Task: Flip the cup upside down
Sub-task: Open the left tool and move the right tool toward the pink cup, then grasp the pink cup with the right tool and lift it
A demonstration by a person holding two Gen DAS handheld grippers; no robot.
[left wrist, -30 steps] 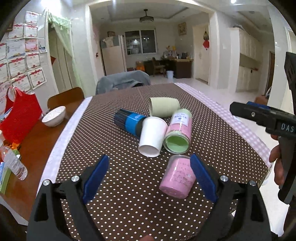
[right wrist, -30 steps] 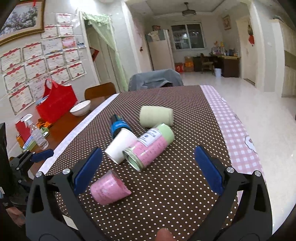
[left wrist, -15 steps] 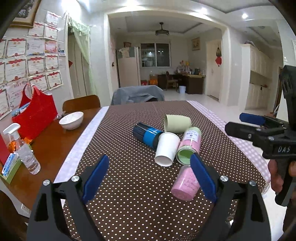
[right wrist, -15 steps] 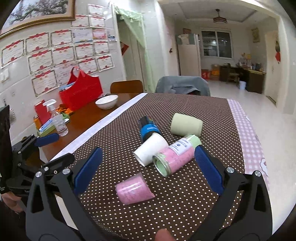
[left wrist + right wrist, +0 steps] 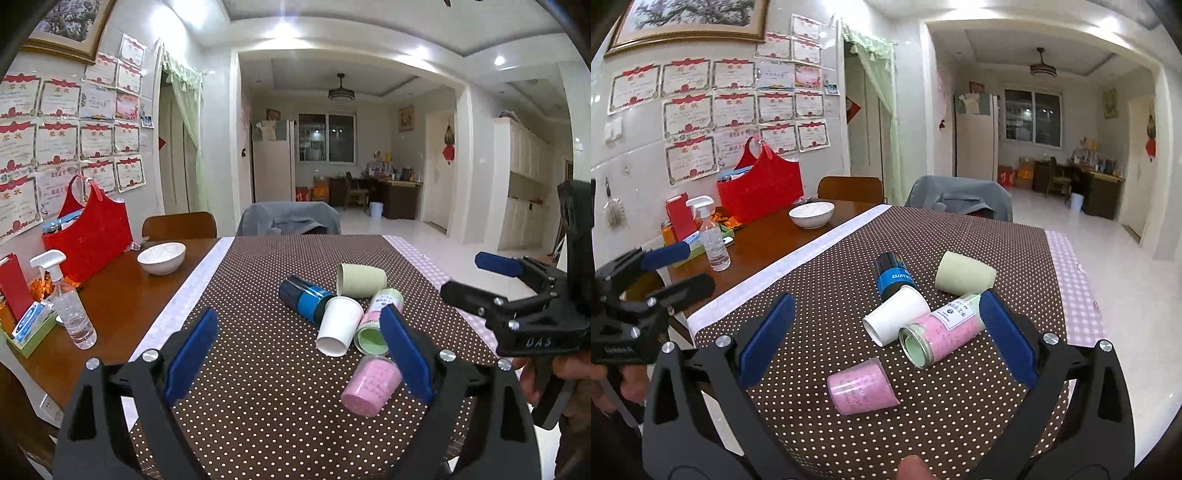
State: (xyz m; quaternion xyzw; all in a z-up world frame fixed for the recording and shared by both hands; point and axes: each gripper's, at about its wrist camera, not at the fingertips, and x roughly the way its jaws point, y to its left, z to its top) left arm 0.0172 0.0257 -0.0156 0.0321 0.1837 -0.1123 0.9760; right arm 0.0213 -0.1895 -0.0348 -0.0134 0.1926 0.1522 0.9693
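Several cups lie on their sides on the brown dotted tablecloth point(image 5: 258, 369): a pink cup point(image 5: 371, 384) point(image 5: 862, 386) nearest, a white paper cup point(image 5: 338, 325) point(image 5: 895, 315), a pink-and-green cup point(image 5: 376, 321) point(image 5: 940, 334), a blue-and-black cup point(image 5: 304, 299) point(image 5: 892, 275) and a pale green cup point(image 5: 360, 280) point(image 5: 964, 273). My left gripper point(image 5: 299, 354) is open and empty, held above the table short of the cups. My right gripper point(image 5: 882, 336) is open and empty, also held back; it shows at the right of the left wrist view point(image 5: 495, 280).
On the bare wooden table part at left stand a white bowl point(image 5: 161, 257), a spray bottle point(image 5: 70, 306), a red bag point(image 5: 90, 236) and a tissue box point(image 5: 31, 323). A chair with grey cloth point(image 5: 288, 221) stands at the far end. The left gripper shows in the right wrist view point(image 5: 665, 269).
Both grippers have pulled back and risen away from the cups, so the cups look smaller and farther. The cups have not moved. Both grippers stay open.
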